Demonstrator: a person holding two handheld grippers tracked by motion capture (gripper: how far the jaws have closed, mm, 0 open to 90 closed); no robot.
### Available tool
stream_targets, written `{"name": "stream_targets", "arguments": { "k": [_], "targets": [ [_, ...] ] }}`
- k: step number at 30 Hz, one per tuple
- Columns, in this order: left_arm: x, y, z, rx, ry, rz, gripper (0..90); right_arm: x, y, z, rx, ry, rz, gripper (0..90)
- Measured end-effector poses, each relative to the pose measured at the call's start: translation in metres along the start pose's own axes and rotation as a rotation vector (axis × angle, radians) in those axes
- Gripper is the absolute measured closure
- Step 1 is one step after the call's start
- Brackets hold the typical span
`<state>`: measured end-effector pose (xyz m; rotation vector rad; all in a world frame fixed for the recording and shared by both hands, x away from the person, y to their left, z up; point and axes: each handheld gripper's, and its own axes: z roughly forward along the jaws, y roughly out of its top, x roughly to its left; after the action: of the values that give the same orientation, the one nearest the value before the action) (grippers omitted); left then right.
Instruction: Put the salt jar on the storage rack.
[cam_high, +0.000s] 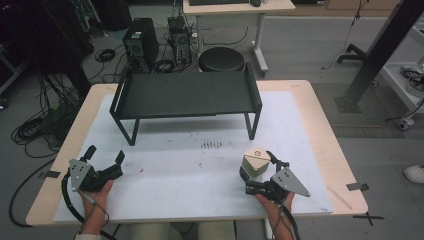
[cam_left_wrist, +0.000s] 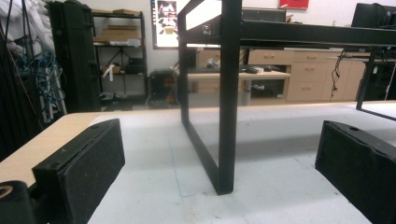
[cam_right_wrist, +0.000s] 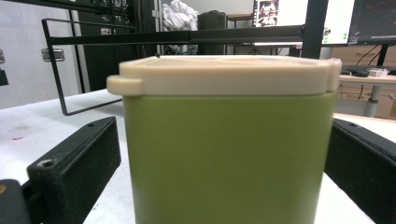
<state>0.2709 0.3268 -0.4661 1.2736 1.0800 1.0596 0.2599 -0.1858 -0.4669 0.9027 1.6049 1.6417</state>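
Between the right gripper (cam_right_wrist: 224, 154) jaws: green container (cam_right_wrist: 229, 158), cream lid (cam_right_wrist: 224, 74).

We see a lab or workshop: computer towers (cam_high: 140, 44) and tangled cables (cam_high: 35, 131) on the floor, monitors (cam_right_wrist: 369, 21), storage shelving (cam_left_wrist: 119, 51).

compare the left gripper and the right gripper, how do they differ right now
The right gripper has a green container with a cream lid between its open jaws; the left gripper has nothing between its jaws. The left faces the black rack's leg; the right faces the container. Both are open, hand-held, low over the white mat.
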Motion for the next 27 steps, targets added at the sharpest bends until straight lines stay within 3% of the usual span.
{"name": "stream_targets", "arguments": {
  "k": [12,27],
  "targets": [
    [0.0,0.0,0.0,0.0,-0.002,0.0,1.7,-0.001,-0.011,0.007,-0.007,-0.03,0.024,0.4],
    [0.0,0.0,0.0,-0.001,-0.002,0.0,1.6,-0.002,-0.017,0.009,-0.002,-0.046,0.02,0.5]
  ]
}}
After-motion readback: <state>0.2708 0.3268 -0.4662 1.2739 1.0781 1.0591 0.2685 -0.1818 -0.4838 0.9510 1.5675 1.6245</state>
